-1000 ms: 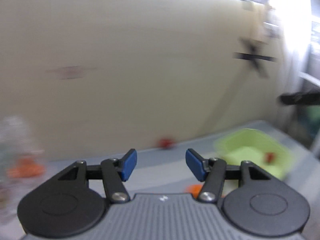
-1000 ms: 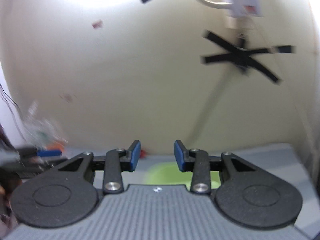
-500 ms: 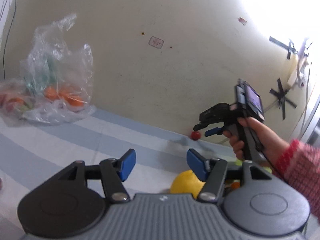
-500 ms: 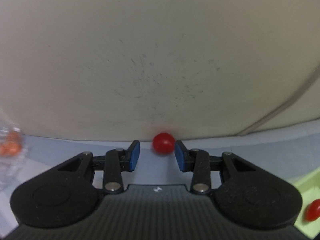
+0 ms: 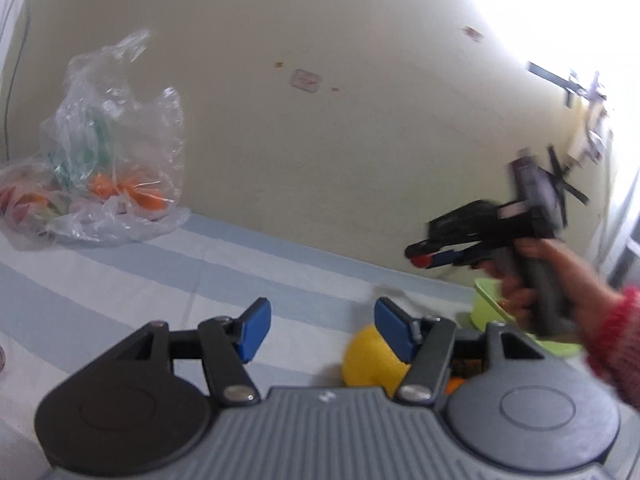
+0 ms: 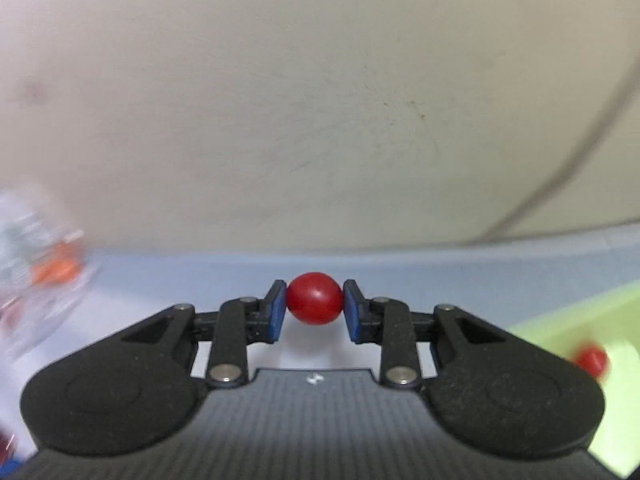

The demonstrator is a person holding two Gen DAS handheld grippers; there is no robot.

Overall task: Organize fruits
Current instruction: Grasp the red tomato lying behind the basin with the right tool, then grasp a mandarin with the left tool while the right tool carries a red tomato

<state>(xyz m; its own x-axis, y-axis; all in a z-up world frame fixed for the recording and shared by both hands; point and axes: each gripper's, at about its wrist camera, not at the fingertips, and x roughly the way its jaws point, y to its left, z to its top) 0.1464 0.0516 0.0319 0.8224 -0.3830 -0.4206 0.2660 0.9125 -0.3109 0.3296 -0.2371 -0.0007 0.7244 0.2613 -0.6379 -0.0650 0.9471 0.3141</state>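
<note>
**Cherry tomato pinched in the right gripper, above the striped cloth**

Cherry tomato (image 6: pixel 315 298) is seen clamped between the two blue pads (image 6: pixel 276 312) of the right gripper (image 6: pixel 315 308), held clear of the striped cloth (image 6: pixel 200 276) in the right wrist view. From the left wrist view the same gripper (image 5: pixel 424 258) is shown lifted in the person's right hand (image 5: pixel 532 276), with a small red spot at its tip.

Nearest the left camera, the left gripper (image 5: pixel 322 330) is held with its blue pads (image 5: pixel 252 330) spread wide and nothing between them. Just behind its right finger a yellow fruit (image 5: pixel 370 364) is seen lying on the cloth, and a sliver of something orange (image 5: pixel 451 385) is partly hidden beside it (too little shows to name it).

Further right, a light green tray (image 6: pixel 560 324) is set on the cloth; one red fruit (image 6: pixel 591 361), blurred, is lying inside it.

Farthest off, against the cream wall (image 5: pixel 320 140), a crumpled clear plastic bag (image 5: pixel 116 152) is slumped on the cloth, and orange fruits (image 5: pixel 140 192) are visible through it along with some greenish wrapping.
</note>
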